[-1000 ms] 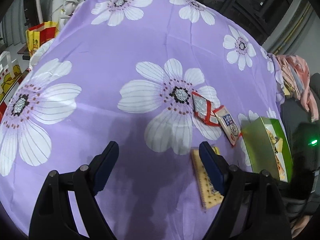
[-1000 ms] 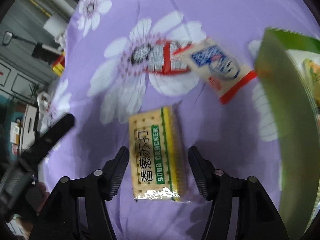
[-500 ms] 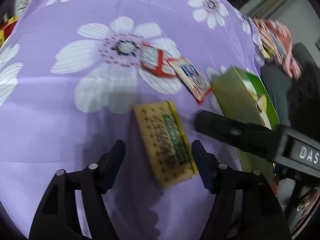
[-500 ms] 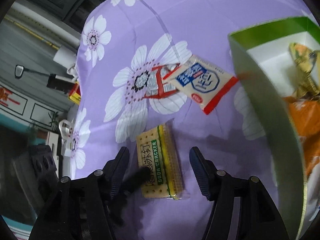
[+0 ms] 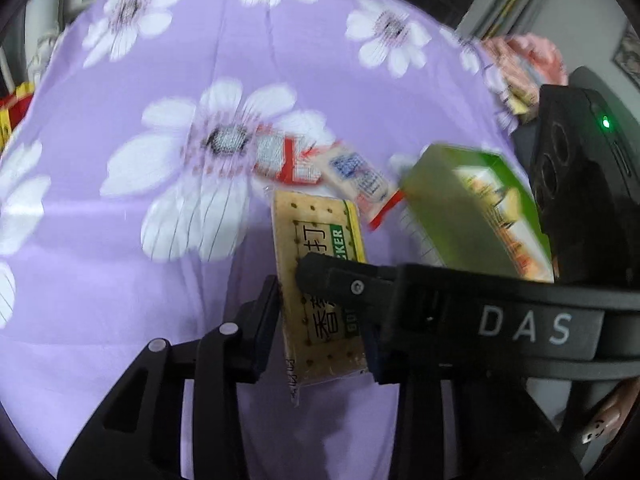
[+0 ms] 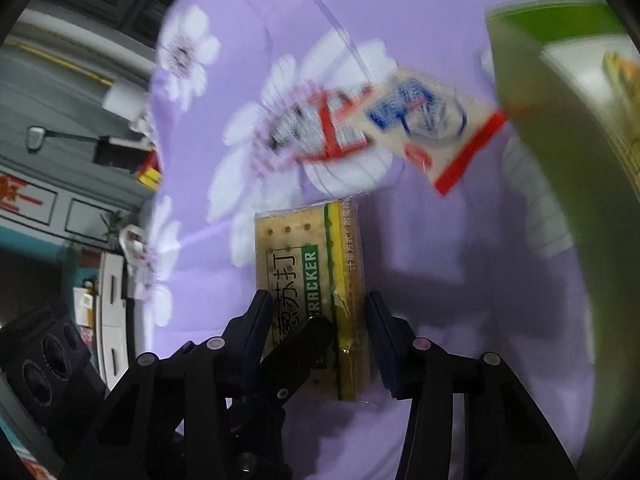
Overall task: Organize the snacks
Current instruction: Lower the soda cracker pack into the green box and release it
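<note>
We see both the left claw and right claw, jaws just closing, apparently grasping the cracker packet on the purple cloth, the green box at two o'clock.

Both grippers are matte black plastic. The left gripper has angular, ribbed arms, each with two round silver pivot pins, and jaws with dark blue edges. The right gripper has the same build: forked black arms, pale pivot pins and blue-edged jaws. In the left view one of its arms crosses the frame, bearing a small screw and the white letters "DAS". Behind it sits a black camera block with round lenses and a lit green lamp. A like block shows at the left of the right view.
</note>
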A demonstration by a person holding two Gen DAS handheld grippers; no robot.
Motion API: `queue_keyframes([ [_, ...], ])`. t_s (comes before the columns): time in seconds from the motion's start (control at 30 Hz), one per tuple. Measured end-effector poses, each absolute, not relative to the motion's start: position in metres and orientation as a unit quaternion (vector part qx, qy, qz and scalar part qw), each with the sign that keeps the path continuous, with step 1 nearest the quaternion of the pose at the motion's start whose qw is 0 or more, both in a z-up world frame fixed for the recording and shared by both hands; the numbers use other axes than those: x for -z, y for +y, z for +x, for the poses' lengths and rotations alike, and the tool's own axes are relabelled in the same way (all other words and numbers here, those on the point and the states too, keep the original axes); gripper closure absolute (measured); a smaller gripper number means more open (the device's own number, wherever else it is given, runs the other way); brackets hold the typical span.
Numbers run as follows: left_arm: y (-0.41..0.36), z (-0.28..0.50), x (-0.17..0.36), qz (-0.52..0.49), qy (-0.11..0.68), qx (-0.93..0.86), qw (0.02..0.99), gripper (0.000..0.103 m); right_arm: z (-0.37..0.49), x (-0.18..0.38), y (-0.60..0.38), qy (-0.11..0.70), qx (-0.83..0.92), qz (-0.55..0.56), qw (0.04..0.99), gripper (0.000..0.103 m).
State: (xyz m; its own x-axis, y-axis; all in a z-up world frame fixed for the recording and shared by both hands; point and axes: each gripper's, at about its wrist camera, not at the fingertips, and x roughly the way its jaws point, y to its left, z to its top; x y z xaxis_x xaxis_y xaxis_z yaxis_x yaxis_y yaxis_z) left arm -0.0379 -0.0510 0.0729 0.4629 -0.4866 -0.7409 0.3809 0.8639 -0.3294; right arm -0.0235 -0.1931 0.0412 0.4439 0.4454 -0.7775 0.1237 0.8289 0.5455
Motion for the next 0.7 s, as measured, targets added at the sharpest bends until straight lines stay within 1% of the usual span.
queue_keyframes([
  [0.17, -0.082, -0.051, -0.113, -0.048, 0.389, 0.284, 0.875, 0.066, -0.045, -0.089, -0.216, 0.450, -0.090, 0.259, 0.850, 0.053],
  [0.37, -0.136, -0.059, -0.136, -0.039, 0.353, 0.340, 0.871, 0.067, -0.072, -0.121, -0.269, 0.390, -0.039, 0.268, 0.880, 0.053],
  [0.57, -0.197, -0.060, -0.138, -0.015, 0.359, 0.398, 0.844, 0.067, -0.099, -0.130, -0.332, 0.365, 0.028, 0.295, 0.883, 0.052],
  [0.7, -0.233, -0.057, -0.126, -0.010, 0.397, 0.432, 0.810, 0.068, -0.109, -0.123, -0.364, 0.376, 0.076, 0.310, 0.870, 0.051],
])
